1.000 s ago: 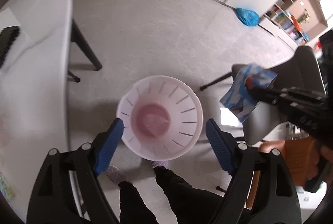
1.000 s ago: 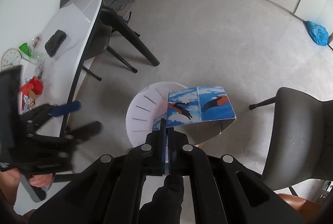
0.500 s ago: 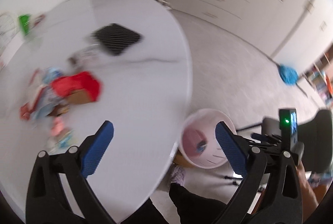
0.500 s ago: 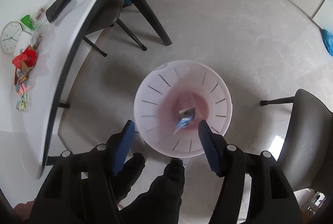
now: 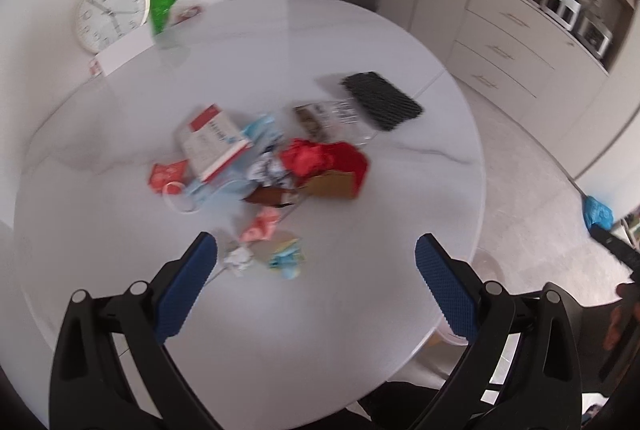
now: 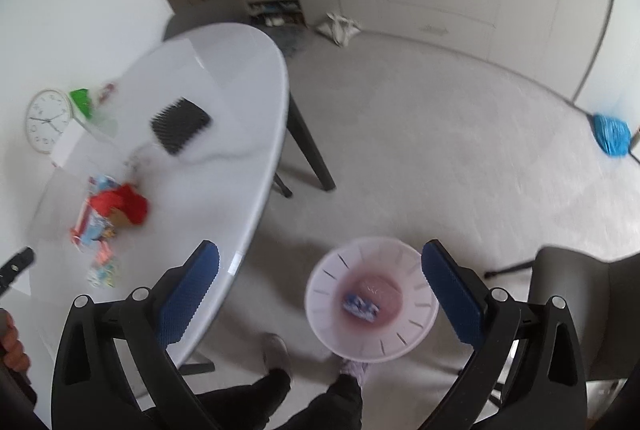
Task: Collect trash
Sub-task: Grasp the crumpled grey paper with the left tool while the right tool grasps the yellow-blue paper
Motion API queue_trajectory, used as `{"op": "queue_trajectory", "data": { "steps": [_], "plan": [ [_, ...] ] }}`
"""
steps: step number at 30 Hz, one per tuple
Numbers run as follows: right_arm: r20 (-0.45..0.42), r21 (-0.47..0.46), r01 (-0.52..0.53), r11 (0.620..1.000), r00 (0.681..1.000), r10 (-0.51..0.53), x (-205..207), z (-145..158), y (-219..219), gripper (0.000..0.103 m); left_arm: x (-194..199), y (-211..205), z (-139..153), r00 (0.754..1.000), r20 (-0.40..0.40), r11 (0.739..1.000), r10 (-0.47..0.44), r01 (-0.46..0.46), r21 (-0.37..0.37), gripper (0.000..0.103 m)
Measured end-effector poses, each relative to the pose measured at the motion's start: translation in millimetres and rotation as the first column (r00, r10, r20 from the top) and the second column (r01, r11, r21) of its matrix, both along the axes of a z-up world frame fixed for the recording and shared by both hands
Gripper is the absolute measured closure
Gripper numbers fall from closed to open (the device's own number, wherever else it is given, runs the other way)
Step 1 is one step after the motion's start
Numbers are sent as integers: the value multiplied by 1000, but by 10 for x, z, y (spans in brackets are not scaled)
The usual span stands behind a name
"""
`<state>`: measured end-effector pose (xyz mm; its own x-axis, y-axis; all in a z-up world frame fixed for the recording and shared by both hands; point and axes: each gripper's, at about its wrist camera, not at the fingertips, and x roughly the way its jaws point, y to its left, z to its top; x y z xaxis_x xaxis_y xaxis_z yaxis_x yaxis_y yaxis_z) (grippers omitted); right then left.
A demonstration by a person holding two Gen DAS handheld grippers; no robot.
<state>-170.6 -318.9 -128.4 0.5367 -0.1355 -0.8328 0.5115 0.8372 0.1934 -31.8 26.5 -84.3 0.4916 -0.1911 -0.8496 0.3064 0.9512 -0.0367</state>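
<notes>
No lettering could be read anywhere: the red-and-white box (image 5: pixel 214 142) carried print, but motion blur smeared it, and the clock (image 5: pixel 111 12) numerals were too soft to make out. The trash pile (image 5: pixel 264 170) lay heaped mid-tabletop (image 5: pixel 360 290), its wrappers overlapping so that no true count was possible; a red crumpled bag (image 5: pixel 324 158), a brown card piece (image 5: pixel 332 184) and several pink and blue scraps stood out. One black ridged mat (image 5: pixel 380 100) lay beside the heap. The left tool (image 5: pixel 316 284) hung over the tabletop, jaws spread wide, nothing between them. The right tool (image 6: pixel 320 288), its jaws having just been opening, stood released above the one pink bin (image 6: pixel 372 300) on the floor, where a blue-and-white wrapper (image 6: pixel 360 306) lay at the bottom. Two shoes showed below, partly cut off.
</notes>
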Motion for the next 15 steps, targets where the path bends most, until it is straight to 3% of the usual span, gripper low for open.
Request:
{"op": "queue_trajectory", "data": {
  "steps": [9,15],
  "plan": [
    [31,-10,-118,993,993,118,453,147,445,2,76,424,-287,999,-22,1000,28,-28,-1,8],
    [19,18,-215,977,977,214,794,111,869,2,197,615,-669,998,-51,999,30,-28,41,11]
  ]
}}
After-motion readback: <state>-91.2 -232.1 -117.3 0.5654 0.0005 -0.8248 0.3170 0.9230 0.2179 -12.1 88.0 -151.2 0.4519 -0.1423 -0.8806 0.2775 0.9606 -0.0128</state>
